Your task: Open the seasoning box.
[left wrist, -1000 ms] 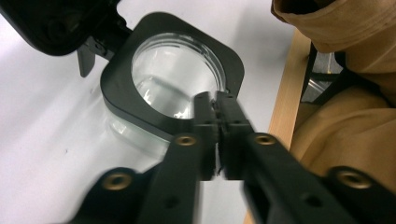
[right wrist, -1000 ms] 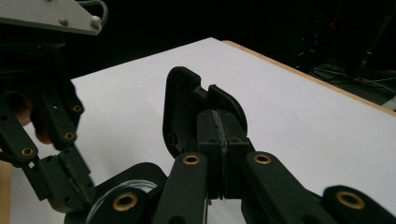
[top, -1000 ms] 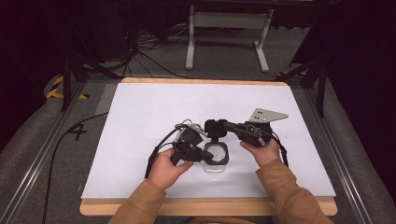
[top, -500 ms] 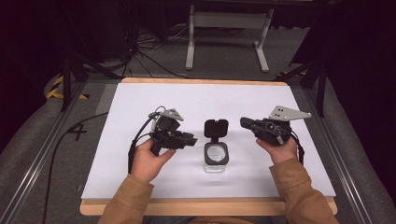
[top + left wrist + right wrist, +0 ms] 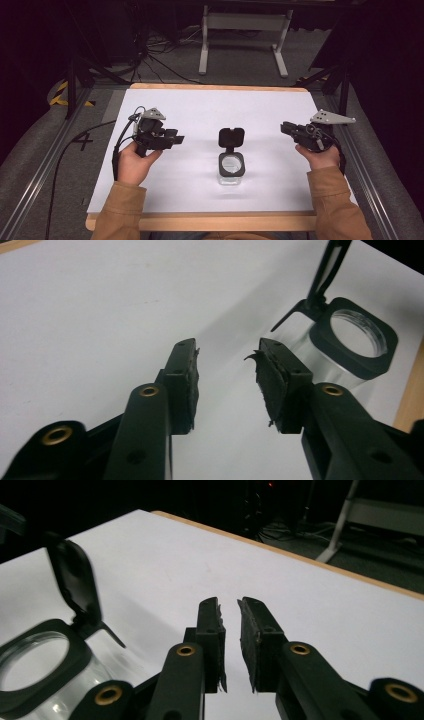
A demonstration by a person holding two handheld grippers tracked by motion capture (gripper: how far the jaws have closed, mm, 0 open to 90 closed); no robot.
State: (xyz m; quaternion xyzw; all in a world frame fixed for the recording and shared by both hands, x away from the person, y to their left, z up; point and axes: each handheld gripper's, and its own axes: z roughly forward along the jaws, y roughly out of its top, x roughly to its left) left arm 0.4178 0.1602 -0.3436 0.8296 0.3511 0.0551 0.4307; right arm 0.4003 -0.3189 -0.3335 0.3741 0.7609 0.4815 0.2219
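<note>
Dim workshop all around, cables sprawling on the grey floor and a white metal stand (image 5: 243,30) at the back, with everything happening on a white sheet over a wood-edged table (image 5: 200,110). Sitting near the middle of that sheet, a bit toward the person's side, is the small clear square jar with a black collar (image 5: 231,167), its hinged black flip lid (image 5: 231,137) standing wide open behind it.

My read: the lid-opening step is done and both hands are backing away from the jar. The left gripper (image 5: 176,139) is hanging off to the jar's left and the right gripper (image 5: 285,127) well off to its right, neither touching it. Both are pointing roughly inward toward the jar, held level just above the sheet, with the tan sleeves coming in from the bottom.

The left gripper's jaws have just been opening and are standing clearly apart with nothing between them; the right gripper's have been opening too, a narrower gap, also empty.

Next move is probably fetching something to go in the jar, or going back in for it, which would mean lining up on that slick clear wall.
</note>
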